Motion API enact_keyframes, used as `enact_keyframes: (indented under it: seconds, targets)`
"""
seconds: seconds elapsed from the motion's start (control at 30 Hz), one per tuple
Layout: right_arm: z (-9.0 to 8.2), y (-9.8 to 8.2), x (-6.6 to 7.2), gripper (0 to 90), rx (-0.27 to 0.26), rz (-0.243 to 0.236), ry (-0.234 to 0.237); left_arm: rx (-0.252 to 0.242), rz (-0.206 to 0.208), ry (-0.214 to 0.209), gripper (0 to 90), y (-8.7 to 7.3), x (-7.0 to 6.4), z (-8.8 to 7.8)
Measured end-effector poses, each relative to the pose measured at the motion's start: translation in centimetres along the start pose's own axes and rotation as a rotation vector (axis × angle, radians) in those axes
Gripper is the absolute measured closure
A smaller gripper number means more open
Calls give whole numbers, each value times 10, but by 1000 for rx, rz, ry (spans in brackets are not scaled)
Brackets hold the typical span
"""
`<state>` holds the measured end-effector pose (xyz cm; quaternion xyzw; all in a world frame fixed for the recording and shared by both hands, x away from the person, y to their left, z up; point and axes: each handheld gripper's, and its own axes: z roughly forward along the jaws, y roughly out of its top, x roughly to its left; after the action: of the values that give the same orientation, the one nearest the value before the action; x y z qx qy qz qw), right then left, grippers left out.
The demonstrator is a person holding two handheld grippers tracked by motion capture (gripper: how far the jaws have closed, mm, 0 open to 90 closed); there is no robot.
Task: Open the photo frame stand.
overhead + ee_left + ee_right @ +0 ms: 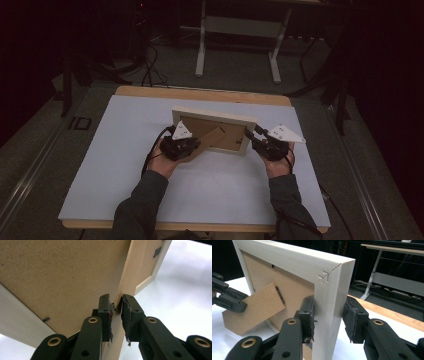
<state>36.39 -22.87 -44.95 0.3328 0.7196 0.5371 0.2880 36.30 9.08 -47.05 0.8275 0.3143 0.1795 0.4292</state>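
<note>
Right gripper (329, 317) in my right hand clamps the picture frame's (214, 116) right side rail; left gripper (116, 308) pinches the edge of its brown easel stand (253, 308). Frame position: upright on the white table (125, 165), mid-table, long axis running left to right, backing facing me.

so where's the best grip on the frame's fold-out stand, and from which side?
Grip the stand on its thin free edge, near the outer end, coming edge-on from behind the picture frame. It is a flat board swung out from the backing, so only its thickness fits between jaws. The left gripper sits there, pads either side of that edge; the right gripper steadies the frame's side rail.
</note>
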Motion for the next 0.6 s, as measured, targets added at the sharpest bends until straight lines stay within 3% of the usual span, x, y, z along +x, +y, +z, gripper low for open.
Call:
enact_keyframes:
  seconds: [0.13,0.37,0.6]
  targets:
    - [3,2,-2,624,8,-11,-3,-4,-10,-7,804,0,-1,1]
    - [7,5,-7,623,25,-23,2,-32,-68,-40,823,-2,-2,0]
    - [3,3,0,620,21,-57,-15,-41,-65,-63,836,-7,-7,-4]
